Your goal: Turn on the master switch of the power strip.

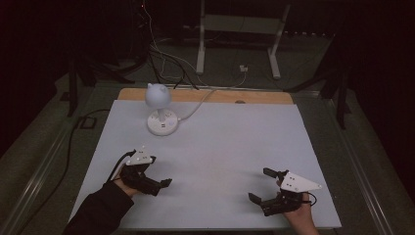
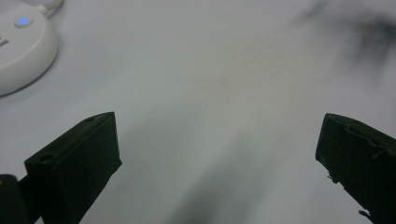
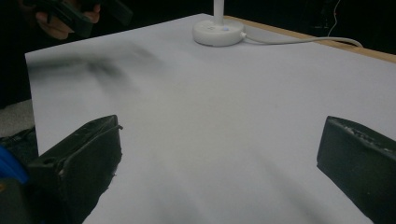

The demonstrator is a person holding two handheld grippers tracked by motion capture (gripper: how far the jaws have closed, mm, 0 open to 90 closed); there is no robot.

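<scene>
White lamp (image 1: 159,113) – blue light – on pale grey sheet (image 1: 235,147).

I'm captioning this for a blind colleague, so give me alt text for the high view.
A person's two hand-held grippers, the left gripper and the right gripper, hover open and empty over the near part of a white table sheet. A small white desk lamp stands at the far left, its white cable trailing off the back edge into a dark room.

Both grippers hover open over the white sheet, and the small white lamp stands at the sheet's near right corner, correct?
Not quite. The lamp stands at the far left of the white sheet, as the high view shows. The left gripper and right gripper are indeed open.
</scene>
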